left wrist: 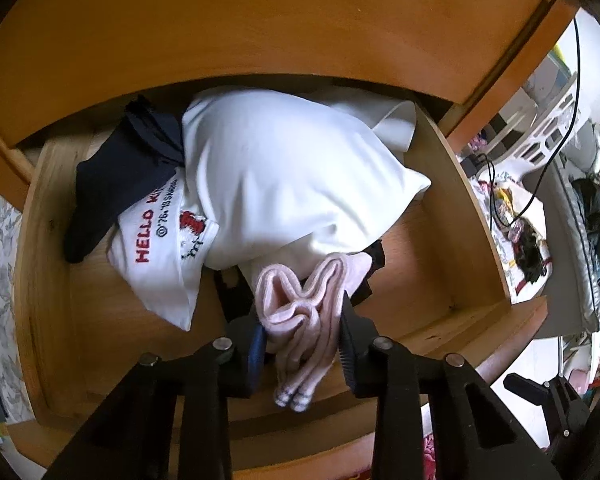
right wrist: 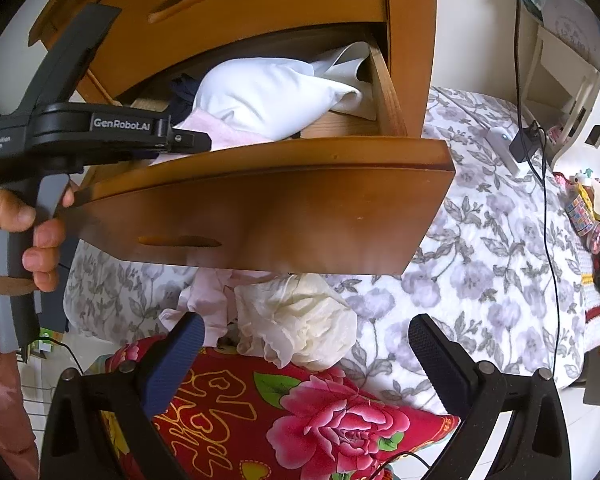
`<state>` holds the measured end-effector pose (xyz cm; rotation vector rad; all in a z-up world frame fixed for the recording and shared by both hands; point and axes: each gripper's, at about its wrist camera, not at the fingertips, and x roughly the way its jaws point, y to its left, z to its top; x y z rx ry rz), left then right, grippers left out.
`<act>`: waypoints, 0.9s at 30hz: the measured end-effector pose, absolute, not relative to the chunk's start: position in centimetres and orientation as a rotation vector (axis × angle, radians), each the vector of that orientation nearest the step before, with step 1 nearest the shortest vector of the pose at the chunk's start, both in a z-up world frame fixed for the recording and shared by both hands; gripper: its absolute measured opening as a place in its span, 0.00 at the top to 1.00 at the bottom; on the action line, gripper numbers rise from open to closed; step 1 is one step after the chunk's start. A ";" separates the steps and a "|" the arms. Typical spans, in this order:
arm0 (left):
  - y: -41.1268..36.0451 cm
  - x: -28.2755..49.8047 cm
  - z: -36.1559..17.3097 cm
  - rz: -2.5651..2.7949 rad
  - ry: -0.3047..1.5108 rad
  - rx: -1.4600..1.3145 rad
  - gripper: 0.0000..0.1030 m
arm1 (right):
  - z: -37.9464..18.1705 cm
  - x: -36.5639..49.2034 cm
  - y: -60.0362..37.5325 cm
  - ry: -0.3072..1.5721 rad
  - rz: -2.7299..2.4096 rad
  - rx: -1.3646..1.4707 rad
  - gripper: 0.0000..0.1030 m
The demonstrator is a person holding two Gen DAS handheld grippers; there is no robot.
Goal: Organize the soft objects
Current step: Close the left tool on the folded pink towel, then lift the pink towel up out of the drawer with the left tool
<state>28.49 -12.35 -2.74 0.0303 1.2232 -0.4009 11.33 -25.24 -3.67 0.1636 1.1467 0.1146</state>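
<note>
My left gripper [left wrist: 302,336] is shut on a folded pink sock bundle [left wrist: 306,312] and holds it inside the open wooden drawer [left wrist: 476,240]. In the drawer lie a white garment [left wrist: 284,176], a white Hello Kitty shirt [left wrist: 160,256] and a dark navy cloth [left wrist: 112,192]. My right gripper [right wrist: 304,356] is open and empty below the drawer front [right wrist: 284,216], above a crumpled cream cloth [right wrist: 304,320] and a pale pink garment [right wrist: 212,296] on the bed. The left gripper body [right wrist: 100,128] shows reaching into the drawer.
A closed drawer front [left wrist: 260,20] sits above the open one. A red floral cushion [right wrist: 300,420] lies on the grey floral bedspread [right wrist: 492,248]. A black cable [right wrist: 540,184], a charger [right wrist: 522,146] and a white basket [right wrist: 588,112] are at right.
</note>
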 end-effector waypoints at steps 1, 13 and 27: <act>-12.1 28.3 -2.6 -0.399 1.217 0.024 0.71 | -3.6 11.3 -25.3 1.146 0.113 0.163 0.00; -7.2 25.8 1.5 -0.342 1.088 -0.091 0.73 | -2.7 10.7 -24.8 1.136 0.113 0.148 0.00; -3.7 22.3 8.0 -0.303 0.894 -0.178 0.73 | -0.9 9.5 -23.6 1.107 0.112 0.114 0.00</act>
